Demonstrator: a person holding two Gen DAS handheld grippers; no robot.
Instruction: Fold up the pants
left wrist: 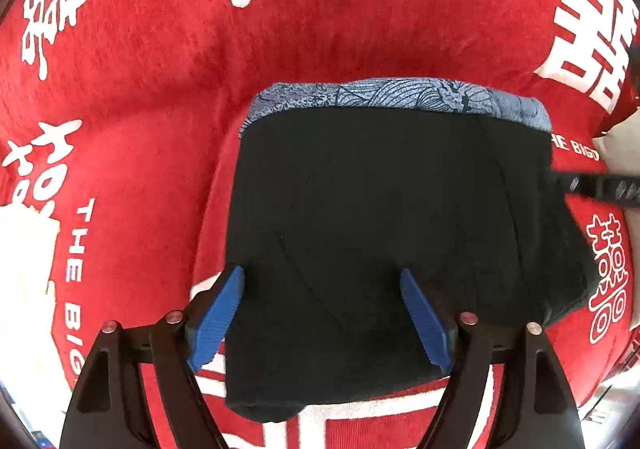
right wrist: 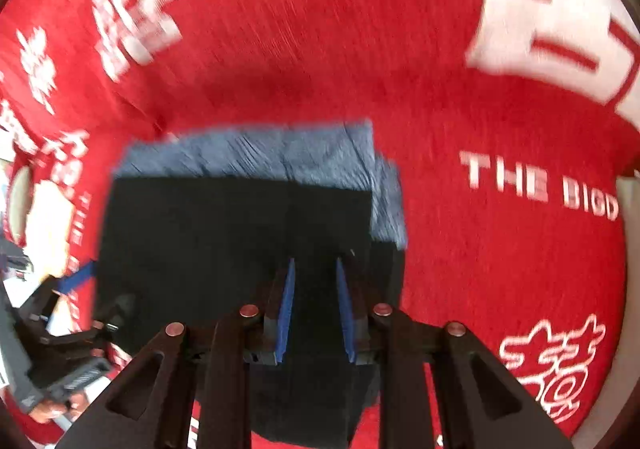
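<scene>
The pants (left wrist: pixel 384 217) lie folded into a compact black block on the red cloth, with a blue patterned band (left wrist: pixel 400 95) along the far edge. My left gripper (left wrist: pixel 320 277) is open, its blue fingers spread above the near part of the block and holding nothing. In the blurred right wrist view the pants (right wrist: pixel 224 241) lie below my right gripper (right wrist: pixel 314 263). Its blue fingers (right wrist: pixel 287 309) stand a narrow gap apart over the black fabric; whether they pinch a fold is unclear. The right gripper's tip also shows in the left wrist view (left wrist: pixel 592 185) at the block's right edge.
A red cloth (left wrist: pixel 160 69) with white characters and "THE BIG D" lettering covers the whole surface. The left gripper and the hand holding it show at the left of the right wrist view (right wrist: pixel 60 349). A pale object (left wrist: pixel 24 261) sits at the cloth's left edge.
</scene>
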